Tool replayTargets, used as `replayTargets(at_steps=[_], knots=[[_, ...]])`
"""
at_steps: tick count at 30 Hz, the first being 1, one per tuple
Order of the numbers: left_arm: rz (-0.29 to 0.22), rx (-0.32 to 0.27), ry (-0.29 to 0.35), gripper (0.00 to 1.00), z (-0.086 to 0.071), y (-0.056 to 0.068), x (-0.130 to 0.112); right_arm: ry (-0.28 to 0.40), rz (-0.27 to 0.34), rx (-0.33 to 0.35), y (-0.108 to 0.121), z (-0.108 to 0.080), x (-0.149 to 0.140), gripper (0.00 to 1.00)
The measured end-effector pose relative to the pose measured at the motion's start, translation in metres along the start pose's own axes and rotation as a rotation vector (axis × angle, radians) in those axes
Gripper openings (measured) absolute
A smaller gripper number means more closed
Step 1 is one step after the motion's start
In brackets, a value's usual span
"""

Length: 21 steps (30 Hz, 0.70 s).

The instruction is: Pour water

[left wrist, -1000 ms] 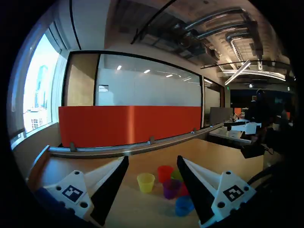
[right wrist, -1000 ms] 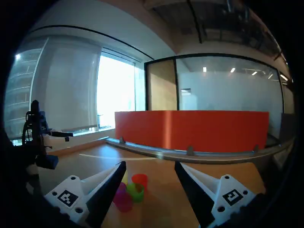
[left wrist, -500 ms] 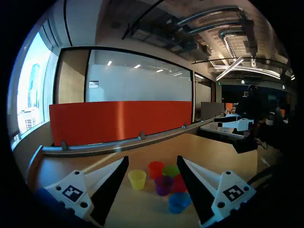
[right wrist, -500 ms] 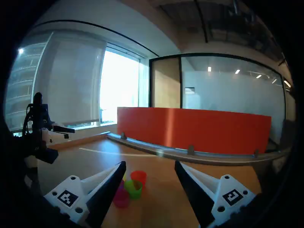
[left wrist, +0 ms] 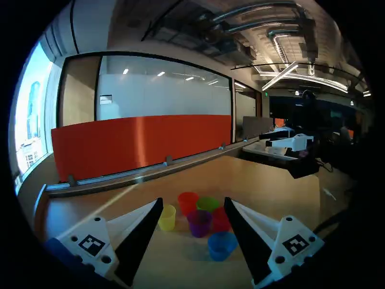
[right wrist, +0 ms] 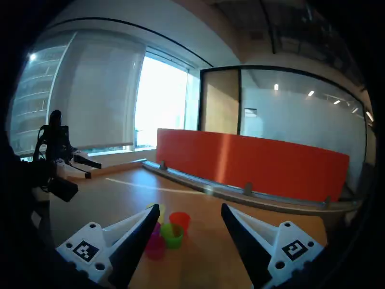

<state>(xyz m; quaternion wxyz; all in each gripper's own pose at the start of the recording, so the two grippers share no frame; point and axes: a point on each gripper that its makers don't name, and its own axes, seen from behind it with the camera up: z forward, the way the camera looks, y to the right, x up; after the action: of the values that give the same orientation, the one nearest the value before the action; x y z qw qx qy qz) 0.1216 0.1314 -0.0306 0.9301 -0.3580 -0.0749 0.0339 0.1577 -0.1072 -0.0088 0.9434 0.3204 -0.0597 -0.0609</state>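
Six cups (left wrist: 198,222), yellow cup (left wrist: 169,217) partly hidden

Window (right wrist: 161,103) glares blown-out white, ceiling strip lights (left wrist: 281,74) glow, foreground sits dim, straight lines bow at edges.

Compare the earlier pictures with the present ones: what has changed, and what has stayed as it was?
The left gripper has swung right and tipped down, so the cups and partition sit further left and higher in its view. The right gripper has swung left. Nothing was grasped: both jaws stay open, and the cups stay clustered on the table.
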Motion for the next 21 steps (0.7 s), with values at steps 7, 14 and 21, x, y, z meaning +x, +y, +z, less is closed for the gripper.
replayTargets(at_steps=[7, 14, 21], knots=[[0.009, -0.048, -0.032, 0.94, 0.005, 0.010, -0.013, -0.015, -0.029, 0.018, -0.002, 0.003, -0.001, 0.99], [0.034, -0.102, -0.076, 0.94, 0.008, 0.023, -0.029, -0.037, -0.027, 0.029, 0.001, 0.007, -0.006, 0.99], [0.064, -0.138, -0.125, 0.94, 0.013, 0.033, -0.047, -0.050, -0.025, 0.038, 0.003, 0.012, -0.010, 0.99]])
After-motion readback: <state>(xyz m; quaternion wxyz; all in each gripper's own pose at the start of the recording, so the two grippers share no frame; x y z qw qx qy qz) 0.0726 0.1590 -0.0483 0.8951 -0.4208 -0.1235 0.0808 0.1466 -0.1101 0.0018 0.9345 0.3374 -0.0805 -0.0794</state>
